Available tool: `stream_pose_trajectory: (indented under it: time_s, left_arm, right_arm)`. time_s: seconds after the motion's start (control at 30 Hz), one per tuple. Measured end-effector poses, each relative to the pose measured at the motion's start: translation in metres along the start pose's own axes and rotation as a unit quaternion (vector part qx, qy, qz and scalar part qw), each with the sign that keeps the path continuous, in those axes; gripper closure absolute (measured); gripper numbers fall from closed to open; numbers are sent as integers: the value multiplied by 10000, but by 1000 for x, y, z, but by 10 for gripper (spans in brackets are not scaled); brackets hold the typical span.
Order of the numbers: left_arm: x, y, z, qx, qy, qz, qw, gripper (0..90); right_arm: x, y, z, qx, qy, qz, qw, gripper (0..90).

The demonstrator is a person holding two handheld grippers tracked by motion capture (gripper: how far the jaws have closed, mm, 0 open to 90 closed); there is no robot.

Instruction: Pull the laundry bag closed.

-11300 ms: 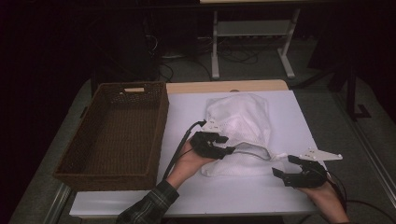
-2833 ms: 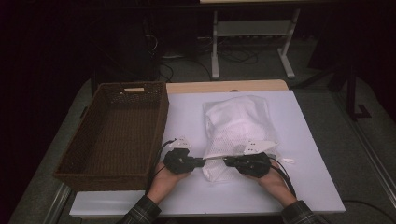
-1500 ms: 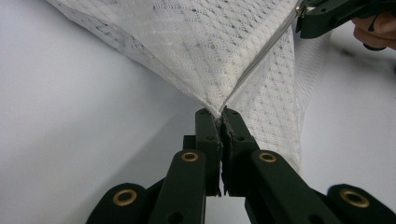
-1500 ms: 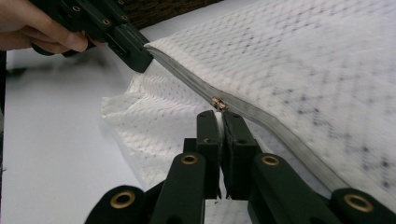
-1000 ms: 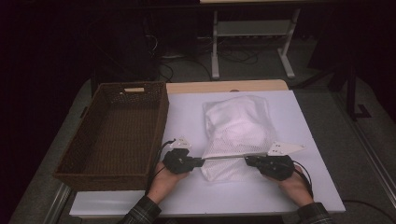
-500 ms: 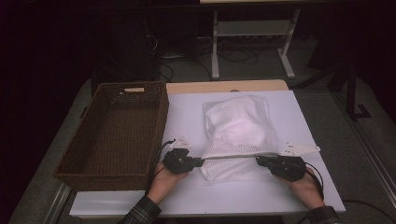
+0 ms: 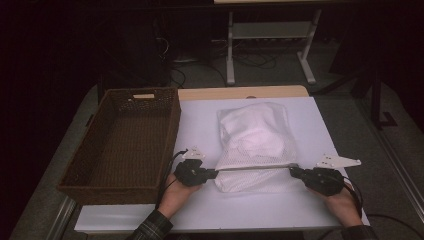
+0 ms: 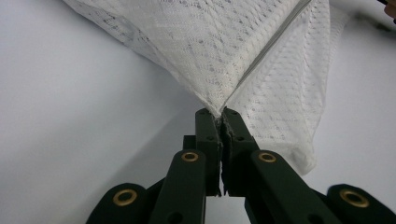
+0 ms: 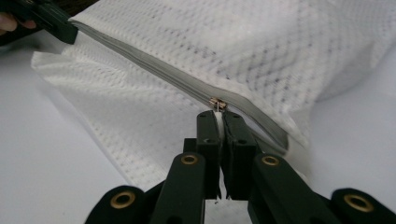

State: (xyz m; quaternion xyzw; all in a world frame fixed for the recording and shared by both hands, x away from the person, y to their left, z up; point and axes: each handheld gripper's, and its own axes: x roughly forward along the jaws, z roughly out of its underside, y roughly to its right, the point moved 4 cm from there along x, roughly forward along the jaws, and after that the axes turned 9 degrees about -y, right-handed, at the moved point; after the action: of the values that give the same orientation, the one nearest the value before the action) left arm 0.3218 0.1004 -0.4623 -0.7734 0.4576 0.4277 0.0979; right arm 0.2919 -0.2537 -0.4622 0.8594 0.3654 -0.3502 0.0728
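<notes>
A white mesh laundry bag (image 7: 255, 145) with white cloth inside lies in the middle of the white table. A grey zipper (image 7: 252, 168) runs taut across its near end. My left gripper (image 7: 212, 174) is shut on the bag's left corner (image 8: 219, 109) at the zipper's end. My right gripper (image 7: 294, 171) is shut on the small metal zipper pull (image 9: 215, 103), out at the bag's right edge. In the right gripper view the zipper (image 9: 154, 70) looks closed behind the pull, and the left gripper (image 9: 44, 18) is seen at its far end.
A dark brown wicker basket (image 7: 95, 155) stands along the table's left side, close to my left hand. The white table (image 7: 200, 120) has bare surface around the bag. Beyond the table's far edge stands a metal stand (image 7: 270, 35) on a dark floor.
My right gripper has slid to the right along the zipper with the pull, from the bag's middle out to its right edge. The left gripper has held still on the corner.
</notes>
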Motion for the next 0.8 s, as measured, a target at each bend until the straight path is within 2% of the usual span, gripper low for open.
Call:
stream_pose_trajectory:
  time_s: [0.43,0.57,0.67,0.8]
  left_arm:
    - [1,1,1,7,-12,22,10000,870]
    - [0,0,0,55,36,-57,10000,850]
    - [-2,1,-2,74,194,-38,9998,682]
    - [-3,6,-4,202,297,-17,9994,485]
  right_arm:
    - [-11,25,15,203,-116,340,9991,858]
    - [-11,25,15,214,-112,325,9992,847]
    - [-11,22,13,162,-66,230,9996,708]
    - [-10,16,11,110,10,163,9998,473]
